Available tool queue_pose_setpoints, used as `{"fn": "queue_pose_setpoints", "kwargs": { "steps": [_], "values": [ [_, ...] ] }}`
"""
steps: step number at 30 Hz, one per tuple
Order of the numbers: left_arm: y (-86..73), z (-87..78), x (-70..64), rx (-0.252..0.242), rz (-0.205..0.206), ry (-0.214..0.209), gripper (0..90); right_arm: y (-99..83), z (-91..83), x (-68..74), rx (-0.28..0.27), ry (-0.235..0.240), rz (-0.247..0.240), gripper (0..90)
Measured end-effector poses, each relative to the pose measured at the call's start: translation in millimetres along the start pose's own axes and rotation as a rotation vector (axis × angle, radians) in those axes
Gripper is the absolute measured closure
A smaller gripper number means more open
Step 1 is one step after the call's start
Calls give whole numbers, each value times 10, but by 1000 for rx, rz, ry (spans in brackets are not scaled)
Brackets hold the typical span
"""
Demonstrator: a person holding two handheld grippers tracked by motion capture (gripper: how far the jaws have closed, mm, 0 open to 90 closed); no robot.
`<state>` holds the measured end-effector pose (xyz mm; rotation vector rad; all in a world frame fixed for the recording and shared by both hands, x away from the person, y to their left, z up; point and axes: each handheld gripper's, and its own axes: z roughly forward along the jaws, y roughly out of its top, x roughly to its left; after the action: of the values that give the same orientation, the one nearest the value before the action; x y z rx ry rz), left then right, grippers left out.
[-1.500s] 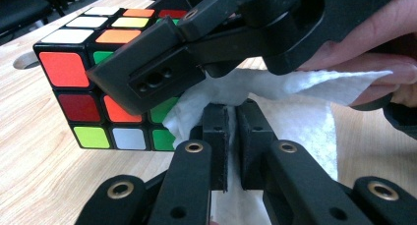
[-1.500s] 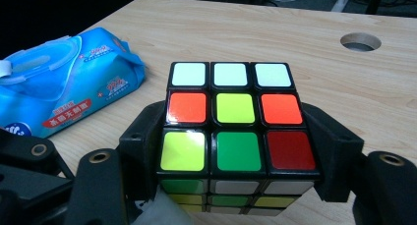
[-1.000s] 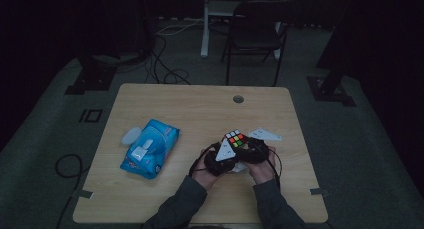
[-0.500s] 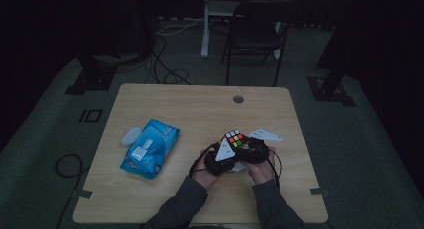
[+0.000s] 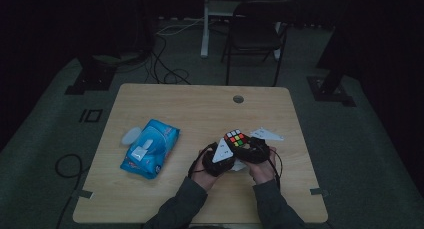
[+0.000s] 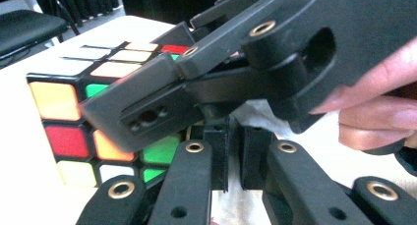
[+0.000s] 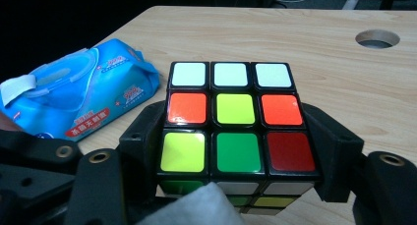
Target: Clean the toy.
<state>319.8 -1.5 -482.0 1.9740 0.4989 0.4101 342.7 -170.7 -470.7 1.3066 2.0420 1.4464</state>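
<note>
The right claw (image 7: 236, 185) stands clamped on a puzzle cube (image 7: 235, 131) at the surface's (image 5: 200, 109) four o'clock; the left claw (image 6: 231, 156), jaws together on a white cloth (image 6: 255, 114), wipes it. Firm grip, light strokes would serve best.

A scrambled puzzle cube (image 7: 235, 127) with black edges sits upright, clamped between the right tool's jaws.

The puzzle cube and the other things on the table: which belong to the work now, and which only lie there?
In the work:
- puzzle cube, clamped by the right tool
- left tool, beside the cube
- white cloth under the cube

Only lying there:
- blue wipes pack
- white paper
</note>
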Motion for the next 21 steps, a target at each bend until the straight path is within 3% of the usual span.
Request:
{"fn": "queue_pose_setpoints", "kwargs": {
  "steps": [8,21],
  "values": [
    [1,43,4,-15,-22,-4,855,4,-8,11,-6,3,12,338],
    [-148,130,30,70,-13,-2,857,27,-43,18,-16,14,12,338]
  ]
}}
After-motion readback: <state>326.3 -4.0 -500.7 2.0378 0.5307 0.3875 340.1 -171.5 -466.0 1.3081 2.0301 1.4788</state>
